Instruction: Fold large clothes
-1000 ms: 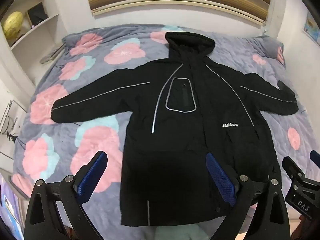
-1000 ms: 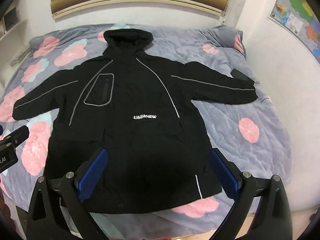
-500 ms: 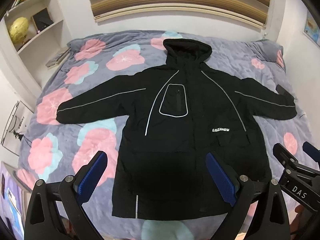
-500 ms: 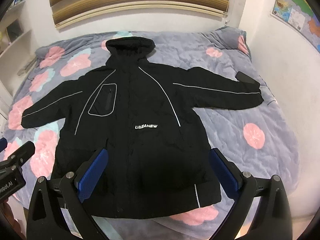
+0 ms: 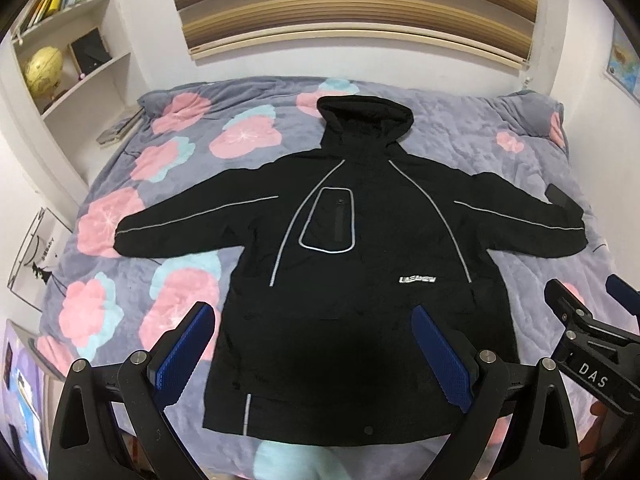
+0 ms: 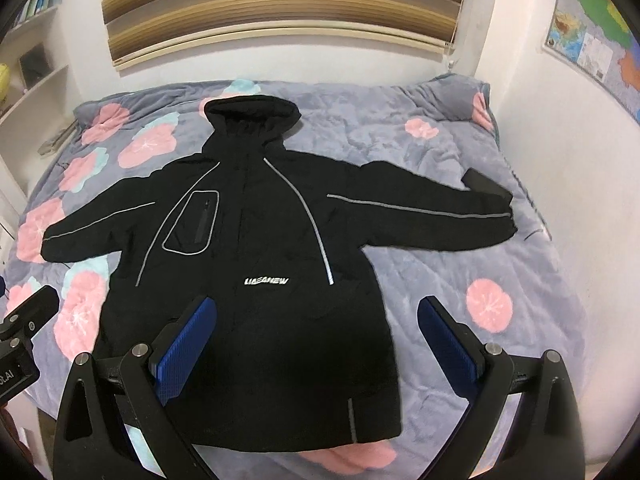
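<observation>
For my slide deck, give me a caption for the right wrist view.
Open right gripper above a black hooded jacket spread flat, sleeves out, on a floral bedspread.

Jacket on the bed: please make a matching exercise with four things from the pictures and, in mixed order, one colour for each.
Things:
1. jacket
2. globe
3. gripper pads
4. bedspread

Colours:
a. blue
b. grey with pink flowers
c. black
d. yellow

Pairs: 1-c, 2-d, 3-a, 4-b
</observation>
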A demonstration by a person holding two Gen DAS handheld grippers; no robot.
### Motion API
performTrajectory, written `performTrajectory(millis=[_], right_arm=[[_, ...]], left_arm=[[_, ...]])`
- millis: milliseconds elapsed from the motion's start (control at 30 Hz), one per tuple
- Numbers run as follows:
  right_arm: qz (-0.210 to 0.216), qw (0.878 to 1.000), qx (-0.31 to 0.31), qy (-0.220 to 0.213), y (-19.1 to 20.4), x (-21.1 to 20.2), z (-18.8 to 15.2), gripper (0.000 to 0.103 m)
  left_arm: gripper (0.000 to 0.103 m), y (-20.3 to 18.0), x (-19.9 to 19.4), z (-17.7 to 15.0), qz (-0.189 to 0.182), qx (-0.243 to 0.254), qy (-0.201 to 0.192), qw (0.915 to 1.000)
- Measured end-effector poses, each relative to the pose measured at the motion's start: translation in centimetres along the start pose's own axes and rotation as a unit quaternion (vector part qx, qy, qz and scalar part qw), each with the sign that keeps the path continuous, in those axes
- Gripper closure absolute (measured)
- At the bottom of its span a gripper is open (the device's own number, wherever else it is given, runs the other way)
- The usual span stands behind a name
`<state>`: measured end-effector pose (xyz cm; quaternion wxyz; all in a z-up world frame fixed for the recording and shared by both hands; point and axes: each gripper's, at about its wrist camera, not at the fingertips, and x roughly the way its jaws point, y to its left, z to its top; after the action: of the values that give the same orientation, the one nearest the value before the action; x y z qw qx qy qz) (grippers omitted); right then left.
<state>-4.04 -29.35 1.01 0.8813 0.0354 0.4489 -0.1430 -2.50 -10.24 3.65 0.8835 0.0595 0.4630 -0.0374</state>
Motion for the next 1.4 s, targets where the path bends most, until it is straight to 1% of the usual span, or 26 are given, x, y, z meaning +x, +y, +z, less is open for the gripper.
performTrajectory(millis=[167,333,433,533,633,800,1000,1133,1200,1267,1333,1400], right_arm=[[-0.003,1.0,-0.012,-0.014,-0.7,-0.2,0.1,0.002],[0.014,1.0,-0.005,-0.002,-0.8,0.7,0.2,0.002],[0.025,1.0,0.004,0.002,-0.4,1.1,0.3,0.002],[0.024,1.0,0.013,-0.001,0.2,1.2,0.8,0.002],[0.02,1.0,0.023,-0.004,0.9,1.1,1.3,0.002],[0.01,1.0,0.025,0.0,2.7,1.2,1.8,0.002],[-0.003,1.0,0.018,0.003,4.8,1.6,2.4,0.002],[-0.006,1.0,0.016,0.012,6.0,2.7,2.9,0.002],[-0.005,1.0,0.018,0.015,6.5,3.3,3.3,0.002],[-0.004,1.0,0.018,0.018,7.2,4.0,3.8,0.002],[-0.005,1.0,0.012,0.021,8.0,4.8,4.3,0.002],[-0.007,1.0,0.003,0.027,9.0,5.8,4.8,0.002]], left_arm=[[0.004,-1.6,0.1,0.3,0.003,0.007,0.003,1.0],[0.004,-2.3,0.4,0.3,0.003,0.019,0.01,0.9998],[0.004,-1.9,0.5,0.7,0.0,0.024,0.008,0.9997],[0.004,-1.5,0.6,1.3,-0.003,0.034,0.002,0.9994],[0.004,-0.6,1.1,1.7,-0.017,0.034,0.004,0.9993],[0.004,1.2,2.9,2.8,-0.045,0.026,0.02,0.9984],[0.004,2.8,5.0,4.2,-0.051,0.023,0.018,0.9983],[0.004,5.0,7.2,5.1,-0.053,0.009,0.026,0.9982],[0.004,7.2,8.8,5.8,-0.042,-0.008,0.03,0.9986],[0.004,10.2,10.6,6.3,-0.028,-0.036,0.033,0.9984],[0.004,13.9,12.7,6.7,-0.016,-0.076,0.041,0.9961],[0.004,16.7,14.2,7.0,-0.001,-0.105,0.045,0.9935]])
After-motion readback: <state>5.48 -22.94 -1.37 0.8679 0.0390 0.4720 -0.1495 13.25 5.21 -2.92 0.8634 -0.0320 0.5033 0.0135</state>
